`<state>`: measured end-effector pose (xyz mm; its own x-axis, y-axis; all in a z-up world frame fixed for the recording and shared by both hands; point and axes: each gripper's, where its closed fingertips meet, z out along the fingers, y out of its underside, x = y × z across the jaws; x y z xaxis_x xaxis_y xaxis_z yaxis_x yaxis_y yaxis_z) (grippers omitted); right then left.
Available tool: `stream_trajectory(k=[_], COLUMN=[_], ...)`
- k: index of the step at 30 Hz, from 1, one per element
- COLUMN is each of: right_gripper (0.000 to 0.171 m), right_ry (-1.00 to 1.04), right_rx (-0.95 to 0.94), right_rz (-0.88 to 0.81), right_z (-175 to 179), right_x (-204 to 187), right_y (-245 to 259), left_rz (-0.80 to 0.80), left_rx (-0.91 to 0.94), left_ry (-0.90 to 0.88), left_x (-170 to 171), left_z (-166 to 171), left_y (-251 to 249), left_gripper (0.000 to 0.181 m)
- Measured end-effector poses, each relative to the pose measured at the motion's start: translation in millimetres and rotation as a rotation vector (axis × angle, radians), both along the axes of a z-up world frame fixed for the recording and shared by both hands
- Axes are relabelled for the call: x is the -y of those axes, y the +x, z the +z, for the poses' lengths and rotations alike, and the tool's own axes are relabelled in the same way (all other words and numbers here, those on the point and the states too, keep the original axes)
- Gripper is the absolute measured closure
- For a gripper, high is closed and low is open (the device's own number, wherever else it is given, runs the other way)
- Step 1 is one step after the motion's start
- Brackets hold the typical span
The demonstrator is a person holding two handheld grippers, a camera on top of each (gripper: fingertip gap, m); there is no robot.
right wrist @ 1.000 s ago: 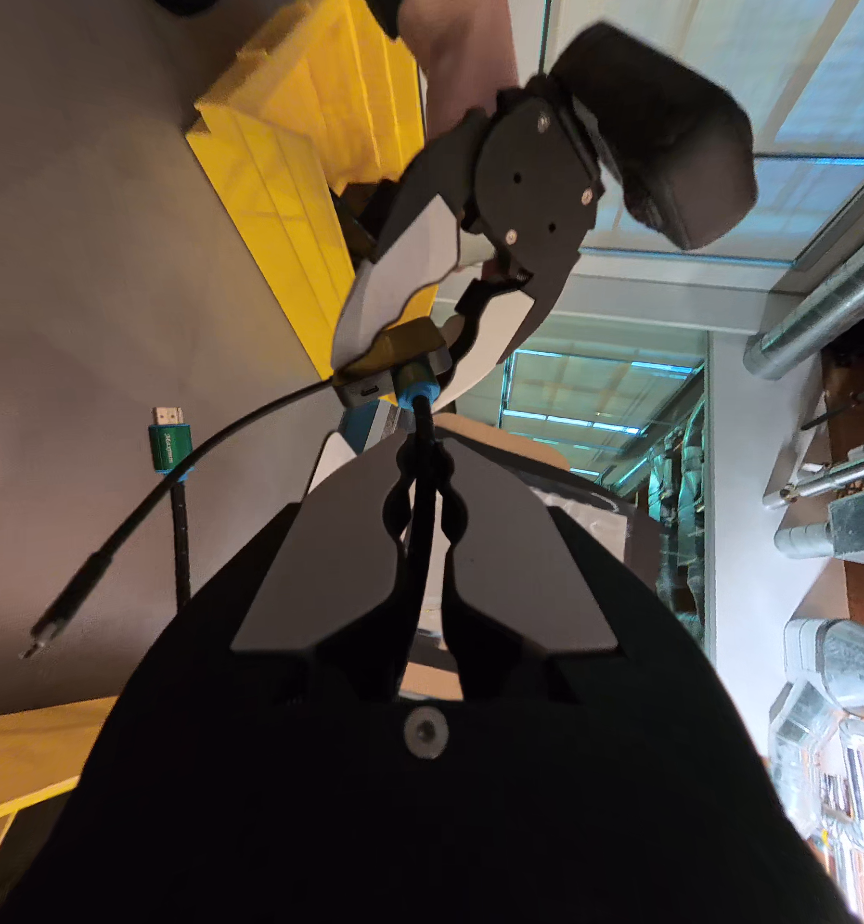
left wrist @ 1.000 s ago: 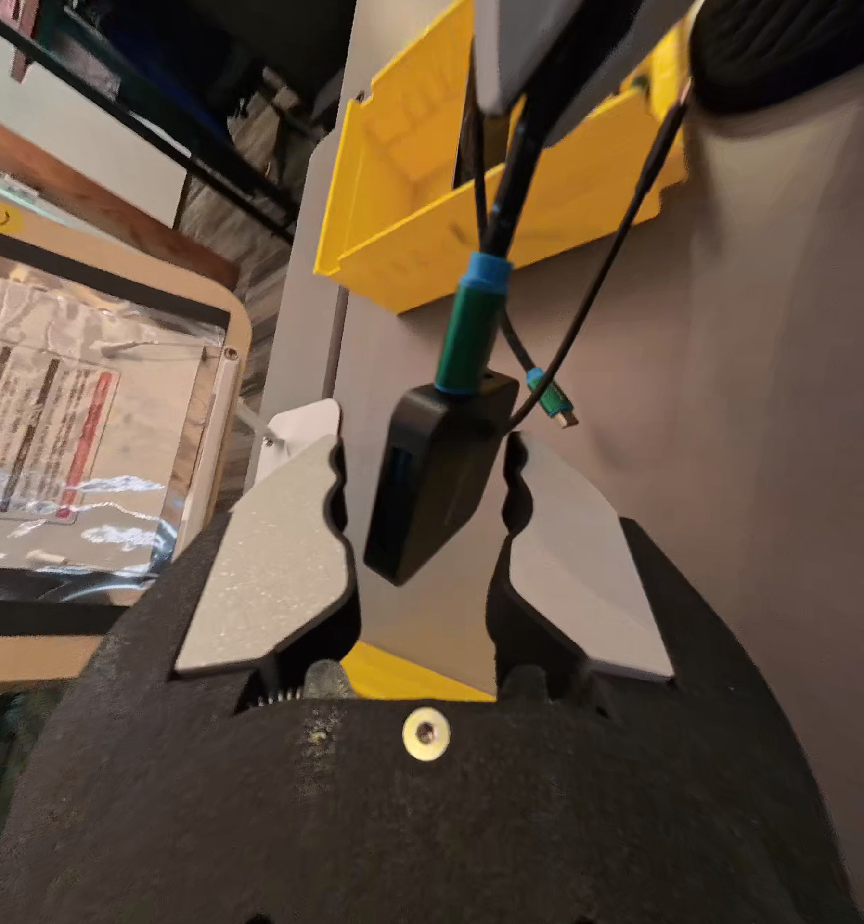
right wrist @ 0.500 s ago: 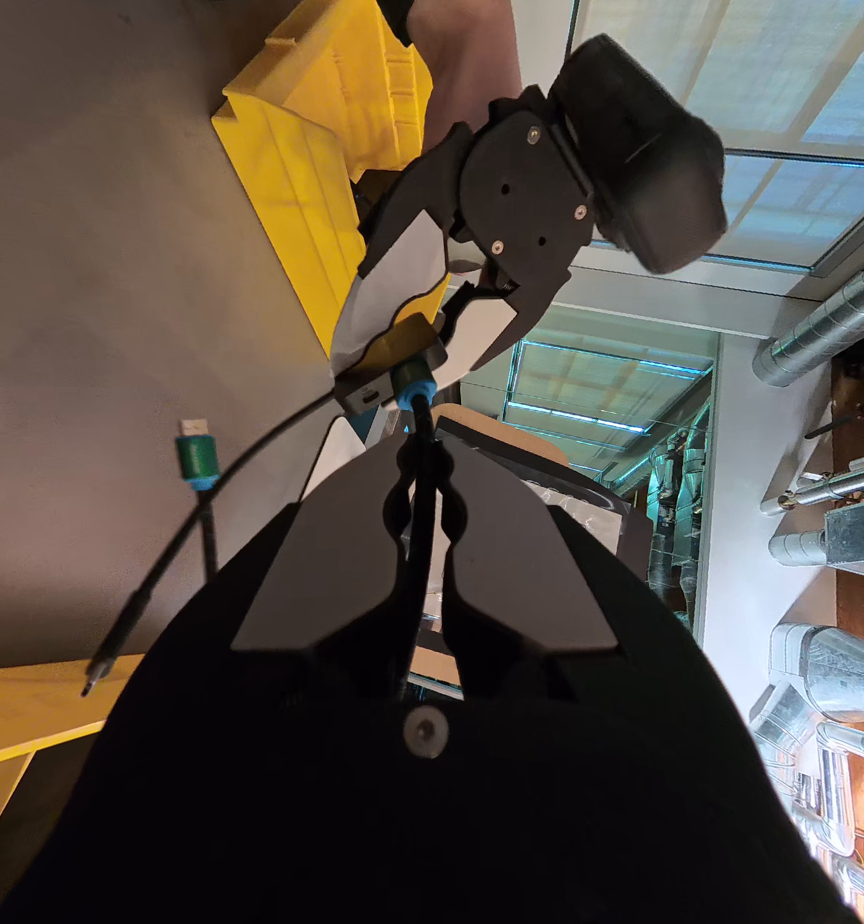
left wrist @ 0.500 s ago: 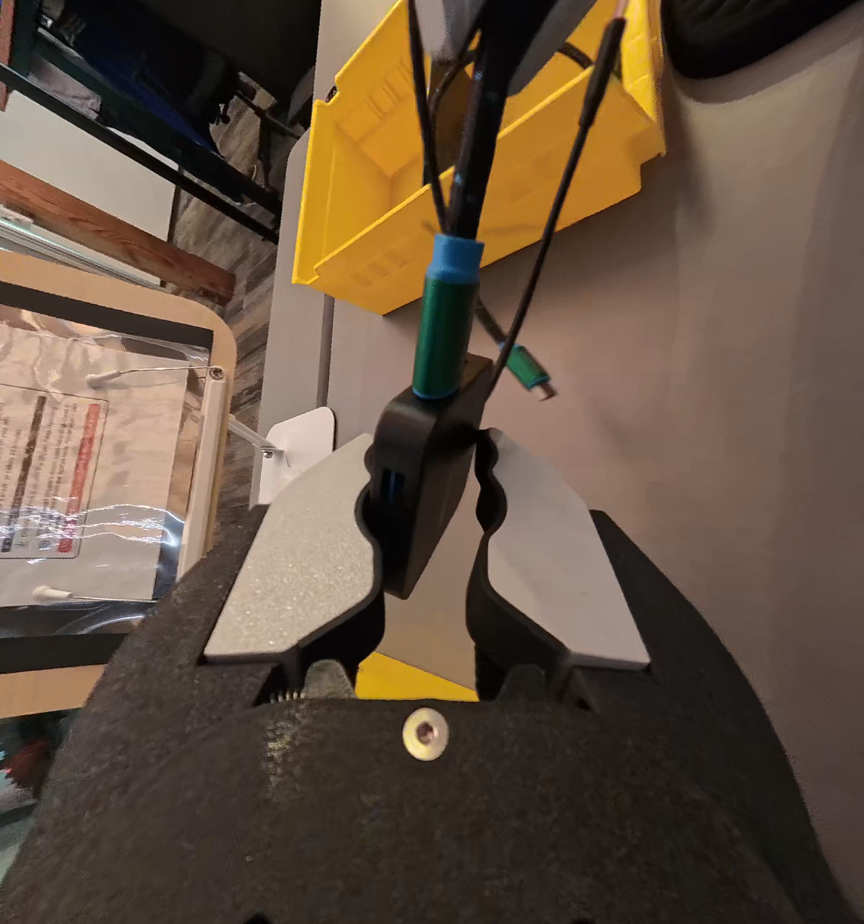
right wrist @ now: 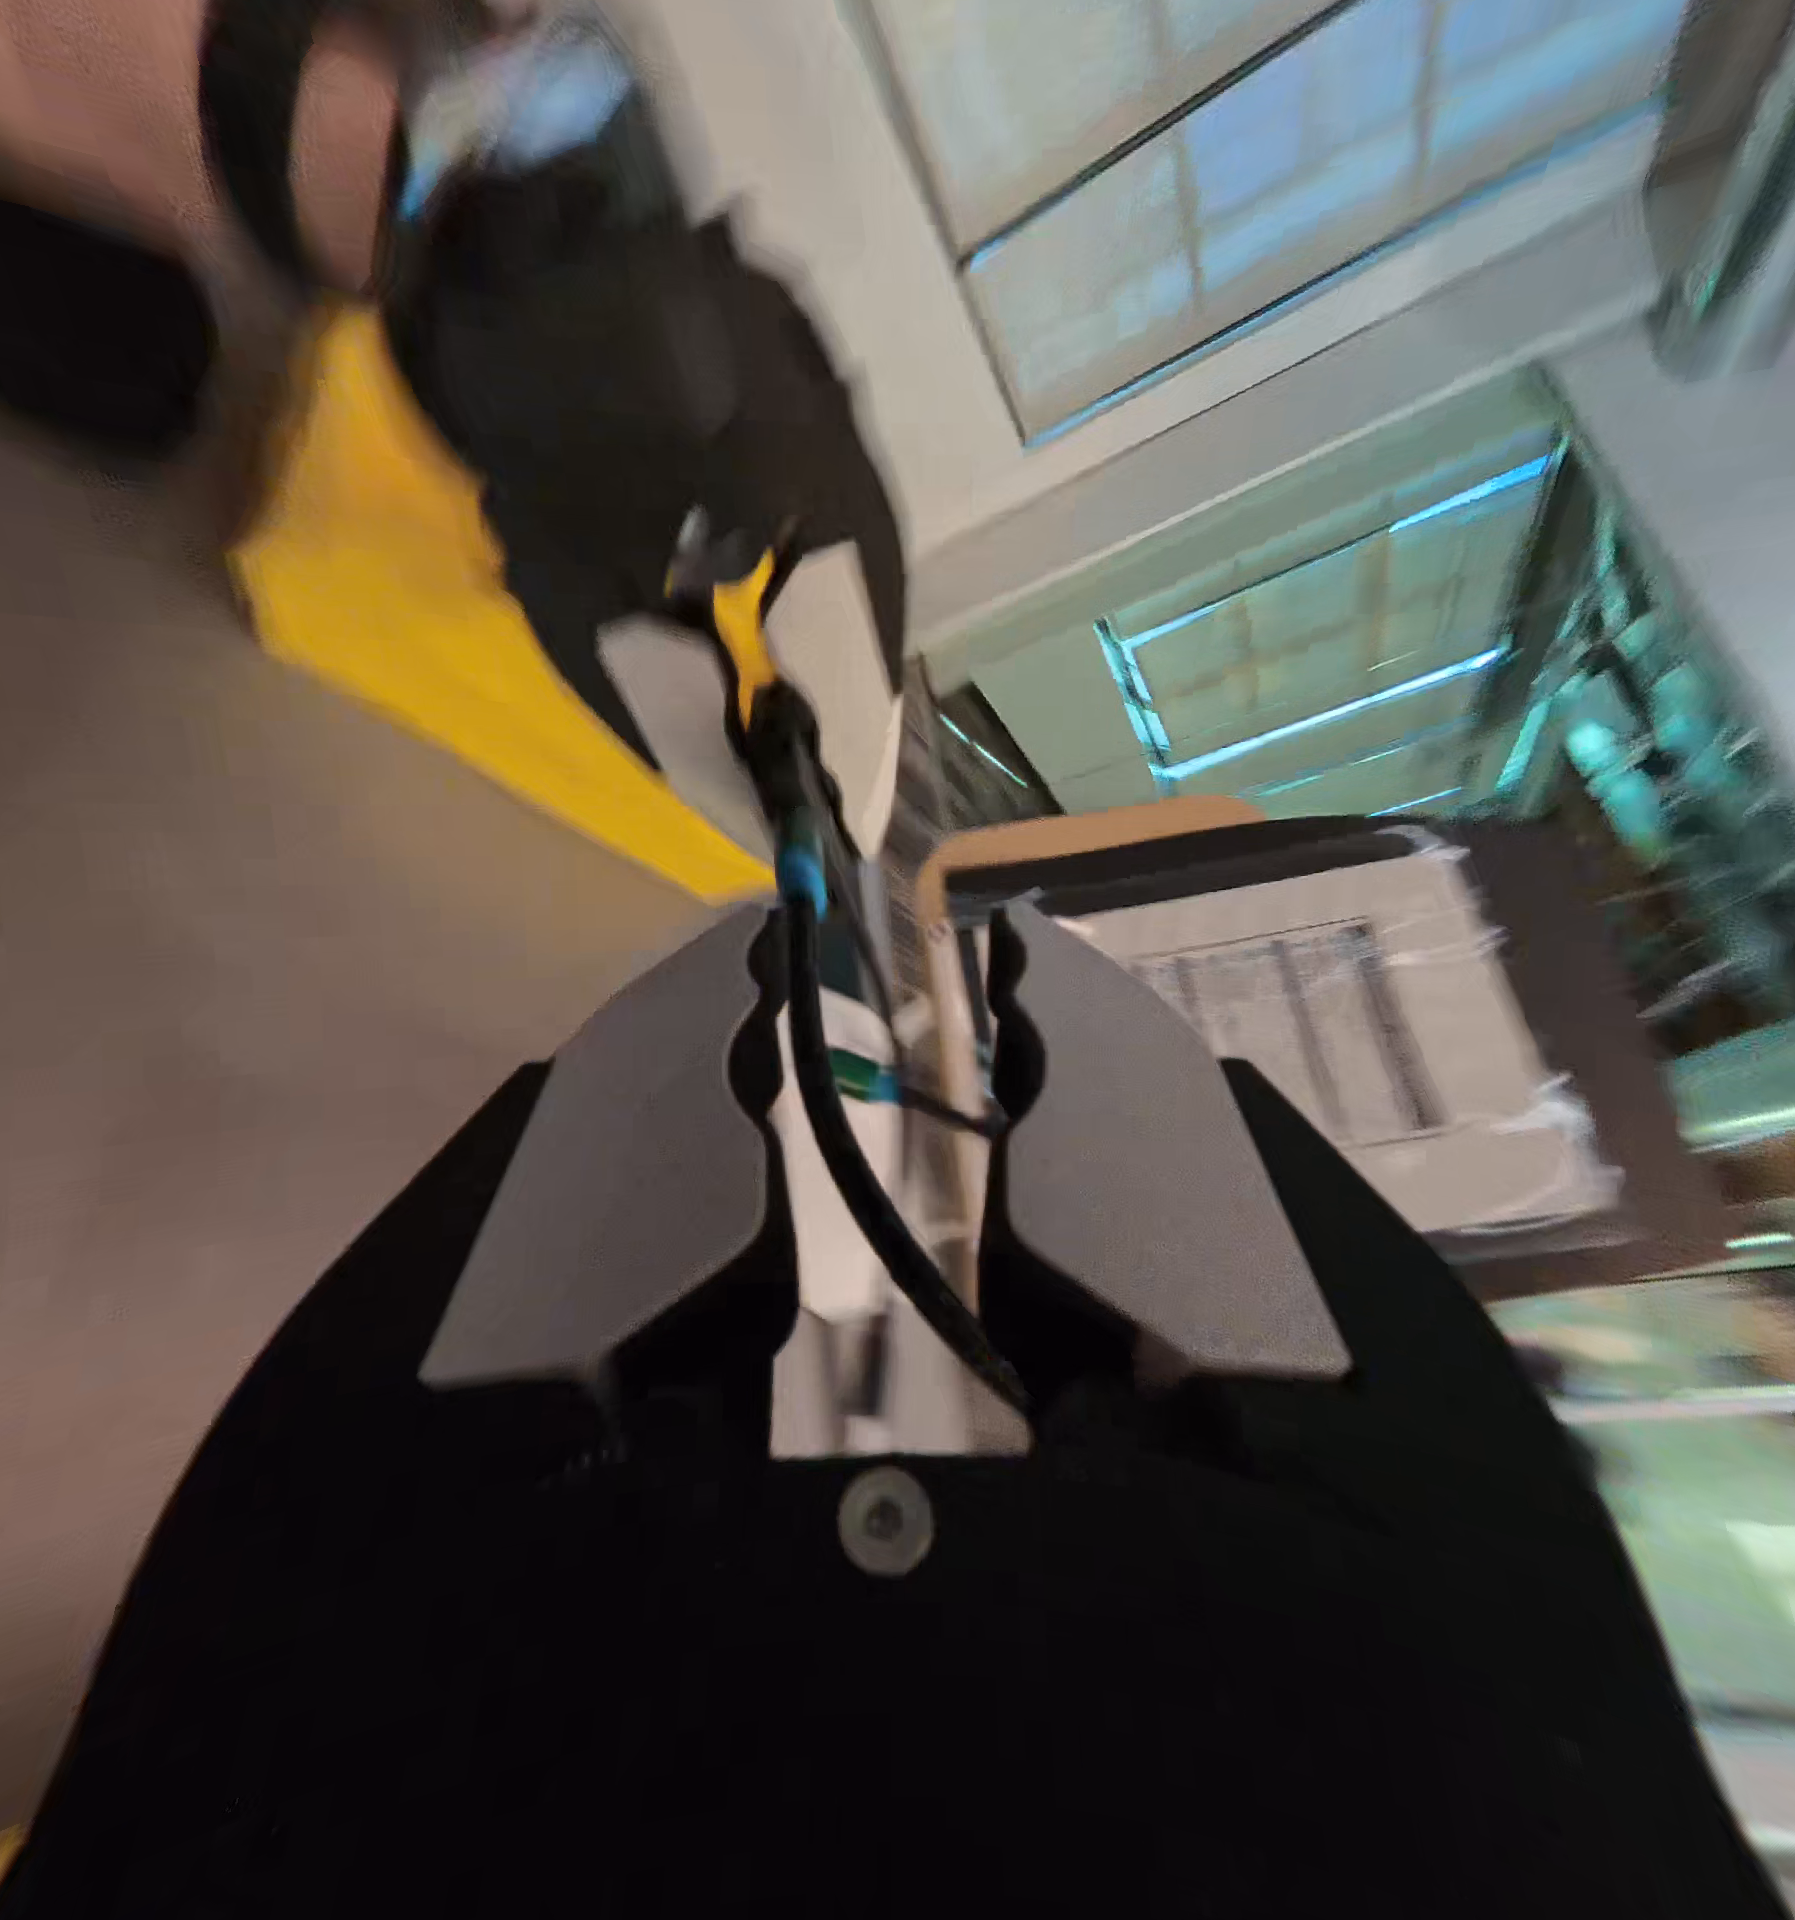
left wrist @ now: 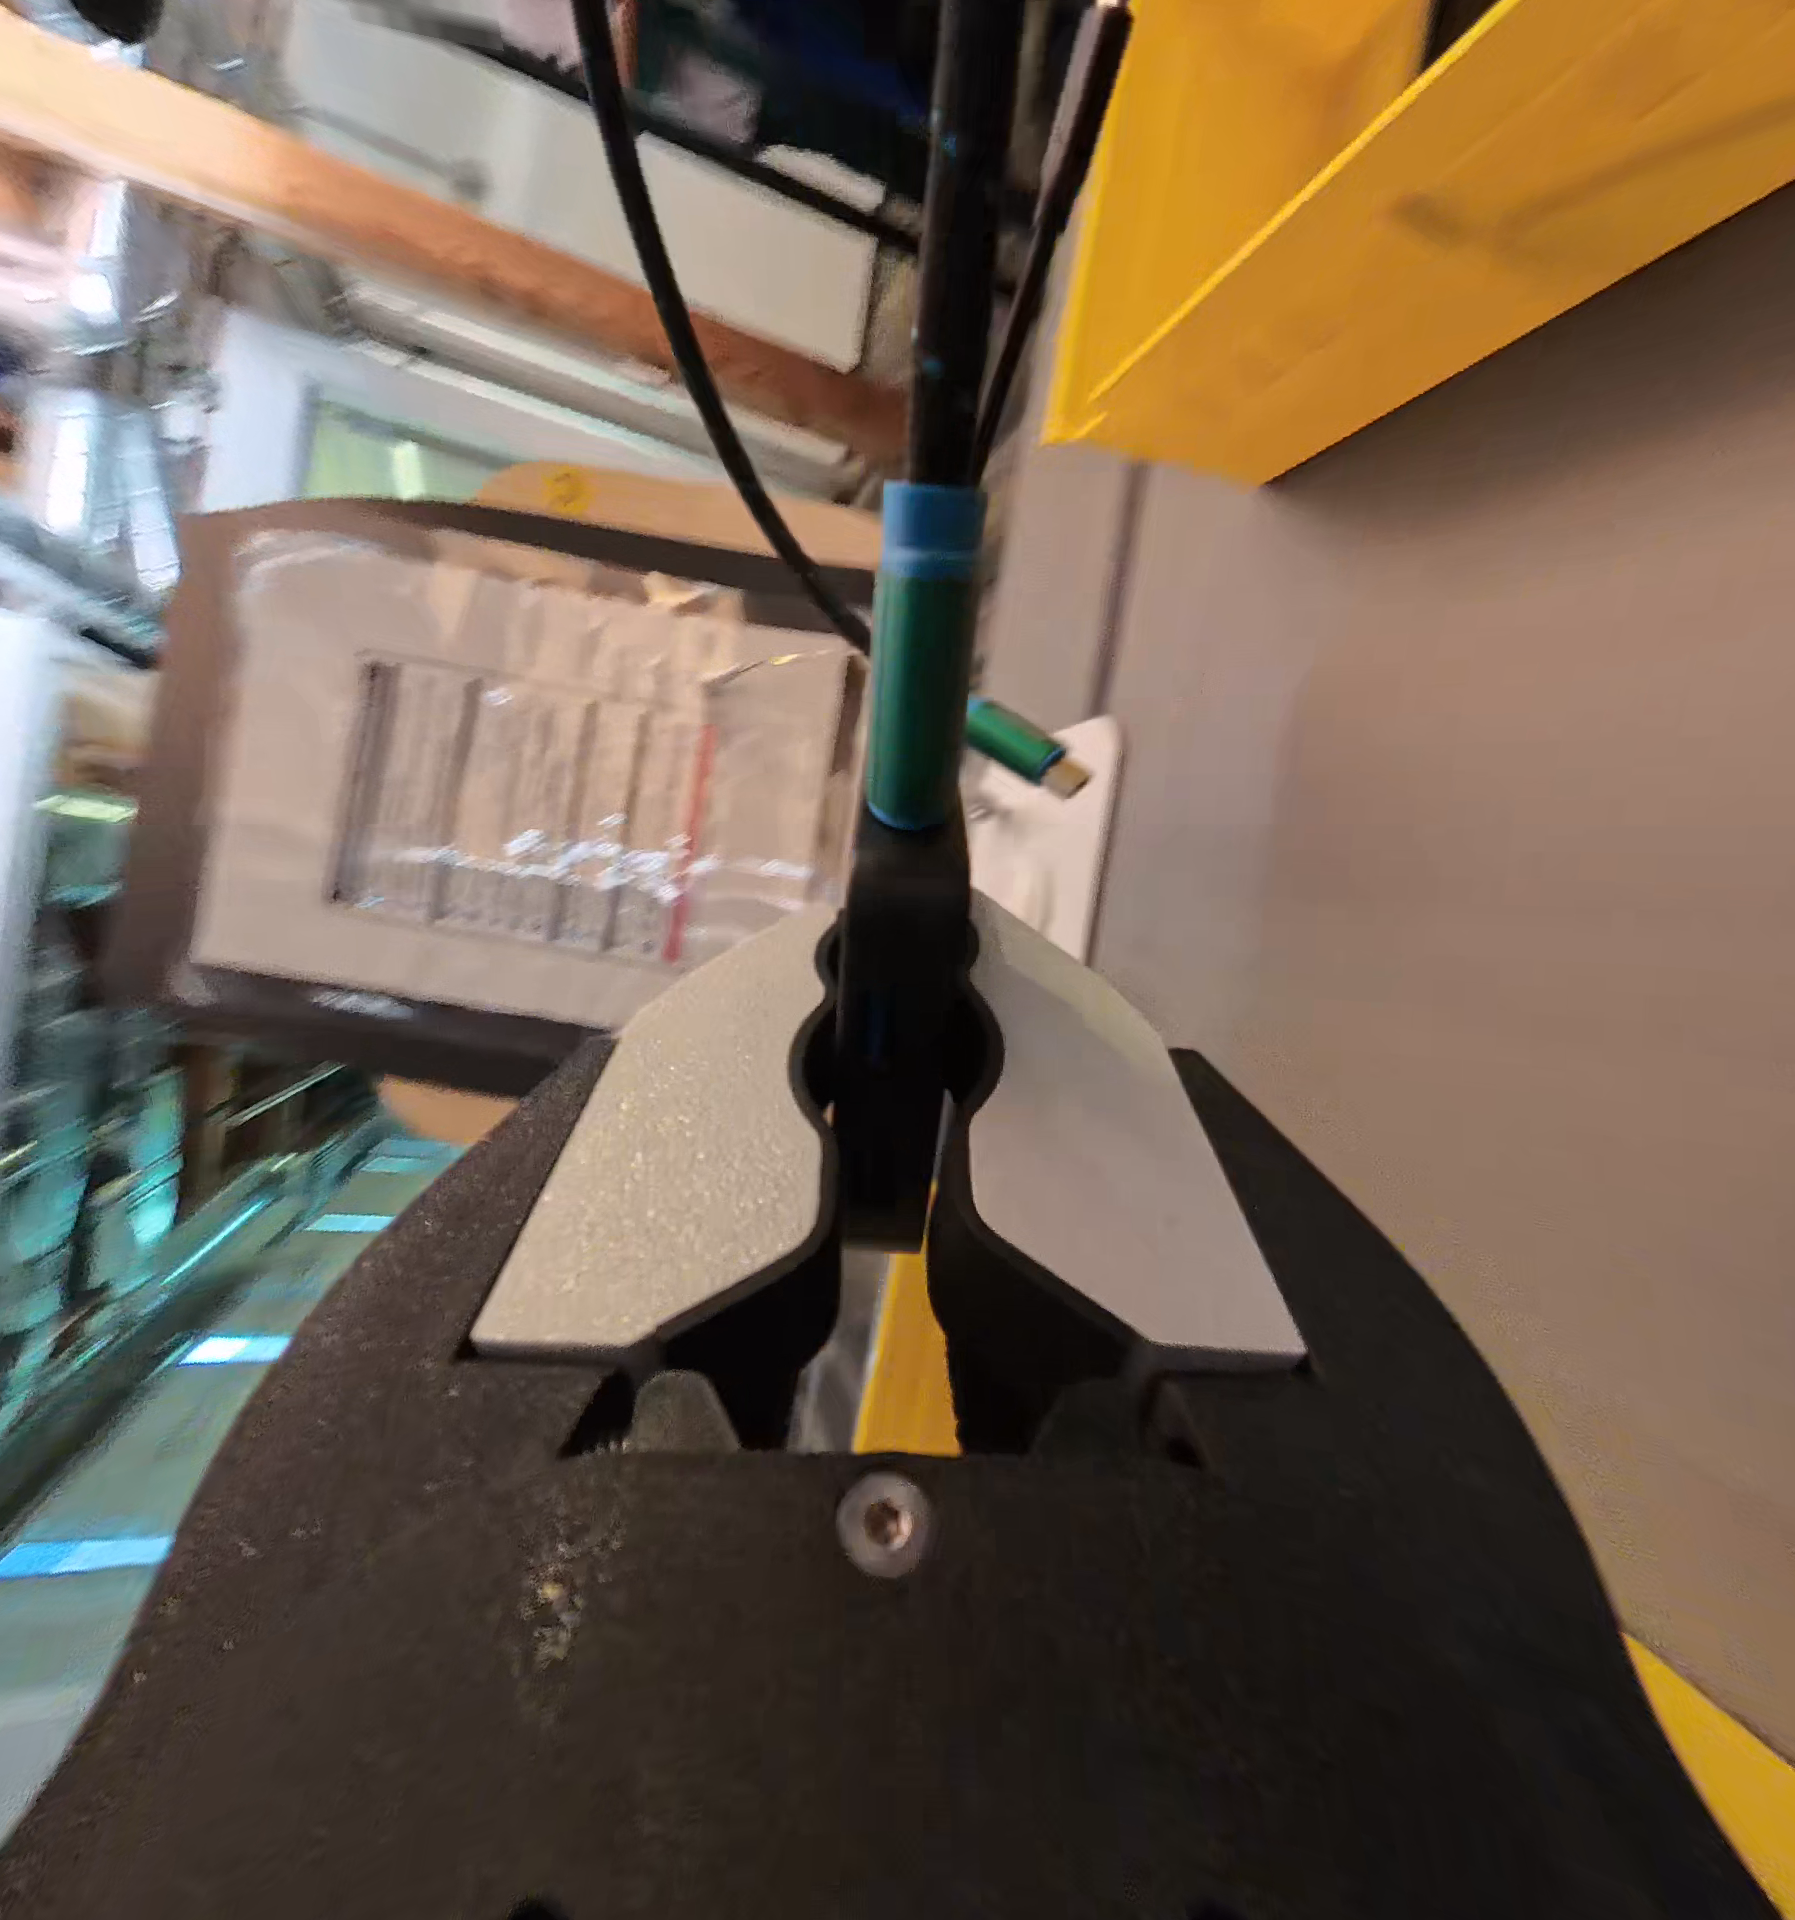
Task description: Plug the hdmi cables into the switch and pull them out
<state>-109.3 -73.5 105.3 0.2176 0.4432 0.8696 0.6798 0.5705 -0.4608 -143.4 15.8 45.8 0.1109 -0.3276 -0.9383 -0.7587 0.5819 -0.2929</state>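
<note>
A: In the left wrist view, the left gripper (left wrist: 898, 1023) was pinching the black HDMI switch (left wrist: 898, 997) at mid-frame, pads pressed to its flanks. A green HDMI plug (left wrist: 919, 707) with a blue collar stood seated in the switch's top edge, its black cable (left wrist: 950, 312) running straight up the frame.

B: And the loose one?

A: A second green connector (left wrist: 1018, 743) dangled just right of the seated plug, in front of the grey tabletop (left wrist: 1495, 935). A yellow bin (left wrist: 1340, 260) filled the upper right.

B: Right wrist view?

A: Badly blurred. The right gripper (right wrist: 882, 945) had its fingers spread, the cable (right wrist: 841, 1132) passing loosely between them, not clamped. The left gripper (right wrist: 768, 665) showed above centre, the switch barely discernible in it.

B: Advice for the pull?

A: I'd judge the plug was yet to come out. Re-grip on the green shell rather than the cable, pull straight along the plug's axis, and keep the switch clamped firm.
</note>
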Motion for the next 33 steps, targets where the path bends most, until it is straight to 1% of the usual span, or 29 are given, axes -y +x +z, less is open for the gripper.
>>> stream_trajectory(k=[2, 4, 5, 6, 9, 11, 13, 14, 15, 17, 19, 20, 21, 22, 23, 28, 31, 33], right_gripper=[0.124, 0.117, 0.114, 0.115, 0.121, 0.124, 0.127, 0.129, 0.129, 0.134, 0.134, 0.134, 0.133, 0.128, 0.128, 0.128, 0.129, 0.128], right_ry=[-0.261, -0.48, -0.546, -0.568, -0.513, -0.491, -0.44, -0.411, -0.357, -0.293, -0.317, -0.364, -0.421, -0.457, -0.474, -0.56, -0.589, -0.58], right_rx=[-0.228, -0.411, -0.458, -0.483, -0.431, -0.376, -0.345, -0.339, -0.37, -0.489, -0.593, -0.597, -0.586, -0.579, -0.568, -0.505, -0.55, -0.567], right_rz=[0.098, 0.094, 0.083, 0.028, -0.154, -0.189, -0.17, -0.148, -0.123, 0.021, 0.221, 0.299, 0.339, 0.366, 0.382, 0.317, 0.291, 0.23], right_z=[16, 27, 26, 22, -2, -12, -11, -6, 6, 40, 66, 69, 68, 65, 60, 17, 0, -12], right_x=[15, 15, 11, 0, -34, -39, -35, -31, -26, -2, 30, 43, 49, 52, 51, 17, -4, -22], right_y=[-9, -10, -10, -6, 3, -2, -8, -10, -9, -7, -4, -4, -5, -8, -11, -36, -45, -44], left_rz=[0.083, 0.112, 0.113, 0.119, 0.143, 0.16, 0.172, 0.178, 0.183, 0.201, 0.223, 0.235, 0.246, 0.259, 0.269, 0.283, 0.257, 0.235], left_rx=[0.014, 0.006, 0.003, -0.001, -0.014, -0.034, -0.043, -0.044, -0.043, -0.025, -0.001, 0.015, 0.032, 0.054, 0.078, 0.187, 0.221, 0.22], left_ry=[0.1, 0.175, 0.198, 0.211, 0.242, 0.271, 0.281, 0.281, 0.277, 0.272, 0.253, 0.249, 0.24, 0.233, 0.224, 0.188, 0.188, 0.201], left_x=[-10, -12, -12, -11, -11, -12, -14, -16, -18, -23, -28, -31, -34, -36, -38, -36, -28, -22], left_z=[10, 15, 16, 16, 14, 12, 11, 10, 10, 13, 17, 21, 24, 29, 34, 57, 65, 66], left_y=[-7, -9, -8, -7, -2, -2, -2, -3, -4, -9, -17, -22, -27, -32, -38, -57, -56, -50], left_gripper=[0.167, 0.168, 0.167, 0.167, 0.167, 0.167, 0.167, 0.167, 0.167, 0.167, 0.167, 0.167, 0.167, 0.167, 0.167, 0.168, 0.167, 0.167])
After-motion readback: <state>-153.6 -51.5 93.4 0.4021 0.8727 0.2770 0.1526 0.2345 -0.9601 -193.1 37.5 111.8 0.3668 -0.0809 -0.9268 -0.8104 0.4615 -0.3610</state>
